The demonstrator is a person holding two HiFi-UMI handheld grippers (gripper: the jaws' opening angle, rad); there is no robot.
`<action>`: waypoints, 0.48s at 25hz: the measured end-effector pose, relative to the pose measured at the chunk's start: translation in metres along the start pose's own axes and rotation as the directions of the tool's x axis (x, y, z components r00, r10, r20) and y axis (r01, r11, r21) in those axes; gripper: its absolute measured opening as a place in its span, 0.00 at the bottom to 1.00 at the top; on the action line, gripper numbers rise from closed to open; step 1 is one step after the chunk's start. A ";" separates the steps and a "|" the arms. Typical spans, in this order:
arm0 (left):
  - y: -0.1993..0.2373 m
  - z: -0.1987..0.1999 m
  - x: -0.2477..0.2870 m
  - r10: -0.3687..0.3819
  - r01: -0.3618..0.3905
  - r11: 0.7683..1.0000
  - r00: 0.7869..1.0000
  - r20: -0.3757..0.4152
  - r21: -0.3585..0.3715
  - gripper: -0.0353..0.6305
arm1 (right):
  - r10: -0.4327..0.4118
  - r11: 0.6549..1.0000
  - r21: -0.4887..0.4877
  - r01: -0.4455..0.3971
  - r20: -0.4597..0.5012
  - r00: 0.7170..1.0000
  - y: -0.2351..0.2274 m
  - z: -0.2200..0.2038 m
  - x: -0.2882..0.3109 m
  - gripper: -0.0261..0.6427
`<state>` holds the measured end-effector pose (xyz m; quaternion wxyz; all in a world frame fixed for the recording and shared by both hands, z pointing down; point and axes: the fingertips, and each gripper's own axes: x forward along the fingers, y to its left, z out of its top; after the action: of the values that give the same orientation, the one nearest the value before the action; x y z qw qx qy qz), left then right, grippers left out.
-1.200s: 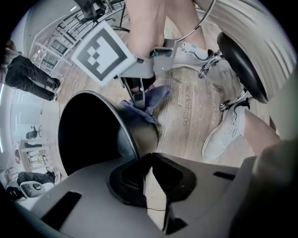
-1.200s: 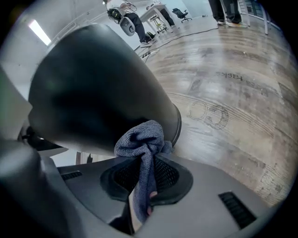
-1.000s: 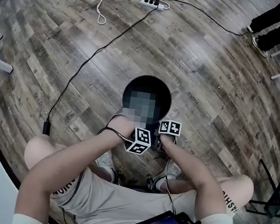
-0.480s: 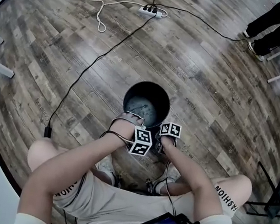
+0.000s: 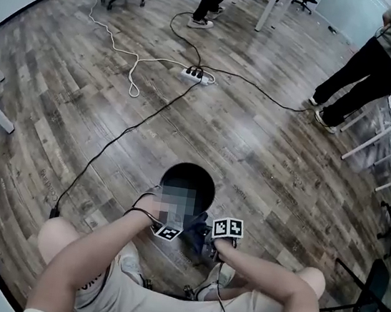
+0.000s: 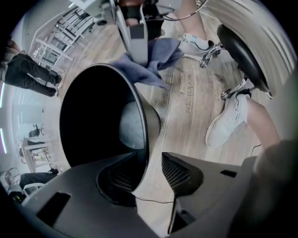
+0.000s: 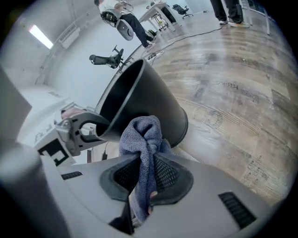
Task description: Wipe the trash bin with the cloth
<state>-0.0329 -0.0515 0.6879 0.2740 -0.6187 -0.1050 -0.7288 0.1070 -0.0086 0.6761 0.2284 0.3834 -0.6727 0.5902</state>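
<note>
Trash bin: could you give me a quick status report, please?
Left tool jaws just opened, trash bin rim between them. Right tool shut on cloth, beside bin's outer wall. Shoe close by.

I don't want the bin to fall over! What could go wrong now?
The jaws of the left gripper have just been opening. The rim of the trash bin sits between them but is not pinched. So a push from the cloth clamped in the right gripper could slide or tip the bin. The cloth's loose end might also snag on the rim.
</note>
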 end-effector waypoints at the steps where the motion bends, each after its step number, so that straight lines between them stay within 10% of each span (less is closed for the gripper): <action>1: 0.003 -0.003 0.001 0.016 -0.016 1.000 1.000 -0.006 0.004 0.31 | 0.019 1.000 -0.001 -0.019 0.018 1.000 0.010 0.004 -0.006 0.13; 12: 0.006 0.002 0.002 0.058 -0.057 0.998 0.998 -0.026 0.039 0.19 | 0.053 0.999 0.001 -0.053 0.068 0.996 0.043 0.005 0.006 0.13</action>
<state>-0.0283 -0.0557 0.6889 0.3077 -0.6064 -0.0974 -0.7267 0.0707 -0.0146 0.6527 0.1889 0.3856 -0.6891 0.5838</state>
